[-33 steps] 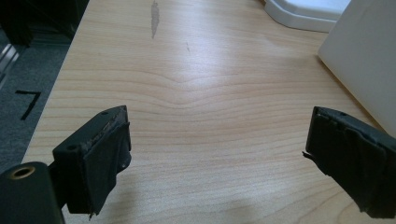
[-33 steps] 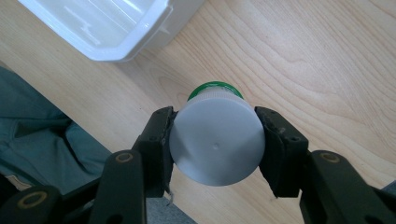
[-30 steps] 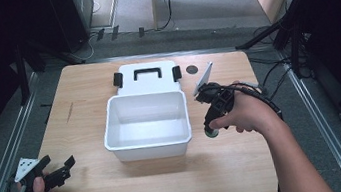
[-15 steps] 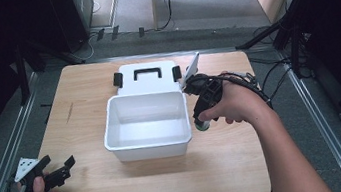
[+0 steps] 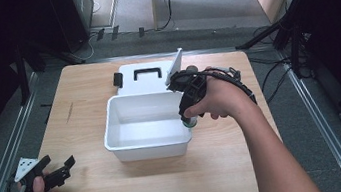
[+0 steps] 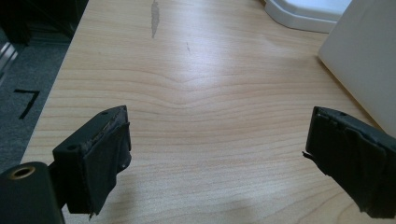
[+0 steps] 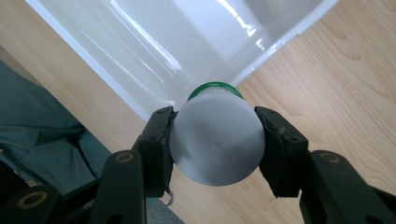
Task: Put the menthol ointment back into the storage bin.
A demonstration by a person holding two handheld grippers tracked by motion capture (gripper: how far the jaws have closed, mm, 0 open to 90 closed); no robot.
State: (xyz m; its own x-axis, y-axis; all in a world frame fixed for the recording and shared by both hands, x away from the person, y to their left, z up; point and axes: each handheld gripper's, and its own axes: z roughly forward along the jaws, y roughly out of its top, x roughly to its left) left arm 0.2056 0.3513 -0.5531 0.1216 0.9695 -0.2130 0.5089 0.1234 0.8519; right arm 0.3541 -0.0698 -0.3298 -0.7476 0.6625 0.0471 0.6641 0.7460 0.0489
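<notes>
The right gripper [image 7: 215,140] clamps its fingers [image 7: 159,140] across a small, light-looking bottle [image 7: 215,142] (smooth rigid sides, likely slippery) at the white bin's [image 5: 113,134] right rim, while the left gripper [image 6: 219,158] rests open over the tabletop [image 6: 205,93].

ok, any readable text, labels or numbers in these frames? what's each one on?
"7": a black mark on the grey floor beside the table's edge, in the left gripper view.
White jar with the green band, held in the right gripper: its round white face is plain, no lettering.
White bin and its lid: no lettering to be made out.
</notes>
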